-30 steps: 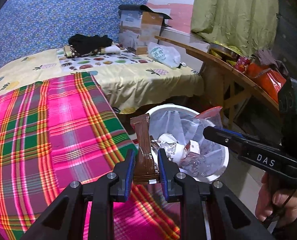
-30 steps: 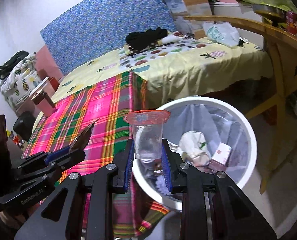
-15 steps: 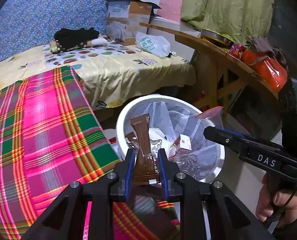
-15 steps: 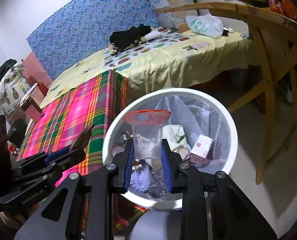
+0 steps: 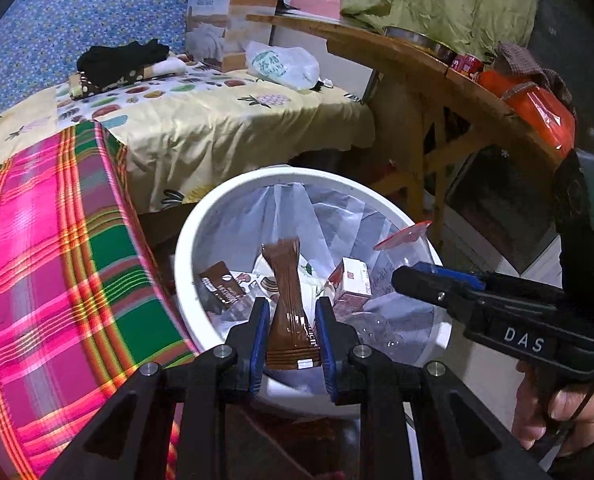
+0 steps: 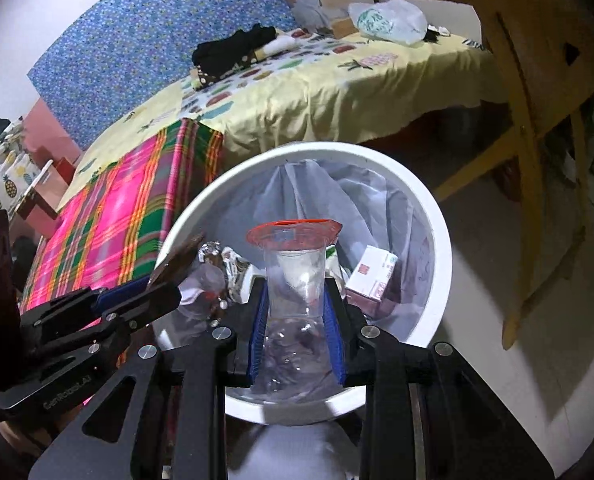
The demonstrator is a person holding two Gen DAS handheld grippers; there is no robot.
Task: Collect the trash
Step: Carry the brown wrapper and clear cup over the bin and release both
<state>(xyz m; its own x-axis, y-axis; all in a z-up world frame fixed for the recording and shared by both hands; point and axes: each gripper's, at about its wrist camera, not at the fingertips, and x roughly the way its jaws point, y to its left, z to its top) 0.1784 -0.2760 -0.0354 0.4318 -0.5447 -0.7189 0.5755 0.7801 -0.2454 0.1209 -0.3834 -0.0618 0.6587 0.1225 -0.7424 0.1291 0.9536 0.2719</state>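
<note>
Over the white bin (image 5: 185, 240), the left gripper (image 5: 291, 334) clamps a brown wrapper (image 5: 287, 292), its long axis running away from the fingers toward the bin's far rim. Beside it, the right gripper (image 6: 295, 322) pinches a clear pouch (image 6: 295, 276) whose red-edged mouth likewise points ahead over the trash.

Two black handheld grippers with blue pads

Left gripper (image 5: 291, 322): black angular arms, silver screws; right gripper (image 6: 295, 322): same build, white "DAS" lettering, green light; bare hand (image 5: 563, 410) grips handle.
</note>
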